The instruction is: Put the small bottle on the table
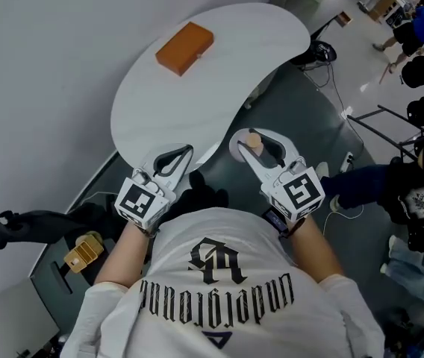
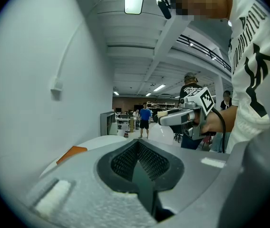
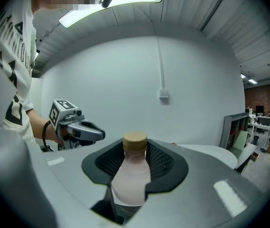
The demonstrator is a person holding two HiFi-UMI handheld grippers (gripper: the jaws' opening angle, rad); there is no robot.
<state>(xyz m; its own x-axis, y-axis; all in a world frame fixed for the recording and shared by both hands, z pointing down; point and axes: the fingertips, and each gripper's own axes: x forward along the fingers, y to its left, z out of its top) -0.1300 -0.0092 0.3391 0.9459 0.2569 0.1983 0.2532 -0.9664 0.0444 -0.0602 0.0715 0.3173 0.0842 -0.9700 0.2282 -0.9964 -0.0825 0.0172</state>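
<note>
My right gripper (image 1: pixel 257 146) is shut on a small bottle (image 1: pixel 253 139) with a tan cap, held over the floor just off the white table's near edge (image 1: pixel 197 103). In the right gripper view the pale bottle (image 3: pixel 132 170) stands upright between the dark pads of the gripper (image 3: pixel 135 151), and the left gripper (image 3: pixel 85 132) shows to its left. My left gripper (image 1: pixel 186 151) is shut and holds nothing, with its tips over the table's near edge. In its own view, its pads (image 2: pixel 147 163) meet on the gripper (image 2: pixel 138 151), and the right gripper (image 2: pixel 182 117) is off to the right.
An orange block (image 1: pixel 185 47) lies at the table's far end, also seen as the orange block (image 2: pixel 71 152). A grey wall runs along the left. Cables (image 1: pixel 324 54) and black gear lie on the floor to the right; people stand in the hall (image 2: pixel 145 120).
</note>
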